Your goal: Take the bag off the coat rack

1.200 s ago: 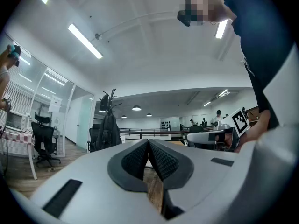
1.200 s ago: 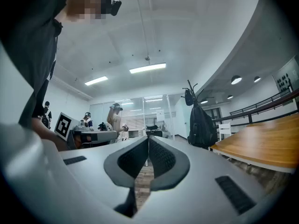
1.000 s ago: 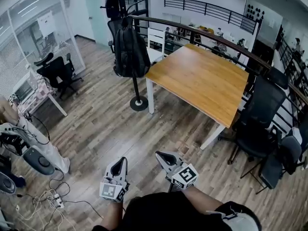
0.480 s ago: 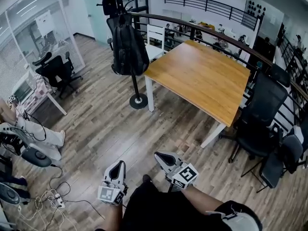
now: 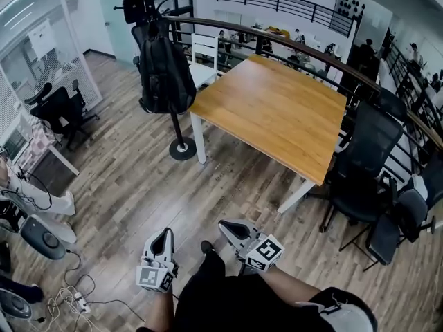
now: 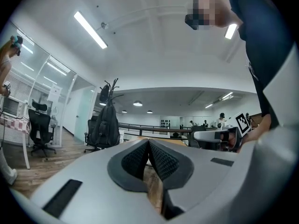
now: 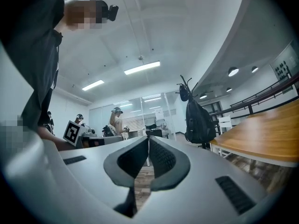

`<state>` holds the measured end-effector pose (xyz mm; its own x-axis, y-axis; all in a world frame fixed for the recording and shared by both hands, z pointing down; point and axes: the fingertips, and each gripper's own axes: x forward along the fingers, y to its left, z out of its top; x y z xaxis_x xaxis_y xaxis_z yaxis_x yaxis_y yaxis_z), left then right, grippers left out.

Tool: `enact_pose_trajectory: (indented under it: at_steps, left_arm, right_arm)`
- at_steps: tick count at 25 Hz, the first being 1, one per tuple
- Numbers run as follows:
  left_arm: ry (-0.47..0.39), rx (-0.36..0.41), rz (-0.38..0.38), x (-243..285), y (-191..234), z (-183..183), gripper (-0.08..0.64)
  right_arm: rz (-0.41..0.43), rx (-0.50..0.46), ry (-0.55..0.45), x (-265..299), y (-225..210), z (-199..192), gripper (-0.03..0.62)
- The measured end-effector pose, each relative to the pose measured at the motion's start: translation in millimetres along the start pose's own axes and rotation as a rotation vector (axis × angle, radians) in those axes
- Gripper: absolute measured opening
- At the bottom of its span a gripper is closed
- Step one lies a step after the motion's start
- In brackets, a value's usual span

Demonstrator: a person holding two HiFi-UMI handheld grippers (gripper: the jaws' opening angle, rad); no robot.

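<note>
Bag (image 5: 165, 75) hangs on the rack (image 5: 182, 148), far ahead of left gripper (image 5: 163, 234) and right gripper (image 5: 226, 225), both clenched empty.

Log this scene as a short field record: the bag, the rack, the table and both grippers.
bag: black backpack, hanging on the rack, not yet taken
rack: black coat rack with round base, standing beside the table's near-left corner
table: wooden table with white legs
left gripper: shut, holding nothing, well short of the bag
right gripper: shut, holding nothing, well short of the bag
</note>
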<state>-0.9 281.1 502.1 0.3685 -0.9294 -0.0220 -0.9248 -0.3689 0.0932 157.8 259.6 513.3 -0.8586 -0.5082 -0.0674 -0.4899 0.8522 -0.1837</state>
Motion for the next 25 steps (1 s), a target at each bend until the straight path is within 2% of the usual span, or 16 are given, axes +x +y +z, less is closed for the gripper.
enact_pose_trajectory:
  at_steps: [10,16,25]
  left_arm:
    - [-0.010,-0.015,0.024,81,69,10,0.015]
    - [-0.009,-0.025,0.012,134,117,12,0.015]
    - [-0.038,-0.061,-0.019,200,167,14,0.015]
  right_arm:
    - [-0.034,-0.010,0.024,74,-81,22,0.034]
    - [-0.020,-0.017,0.029,131,-123,35,0.034]
    - [-0.036,-0.036,0.042,184,-178,39,0.034]
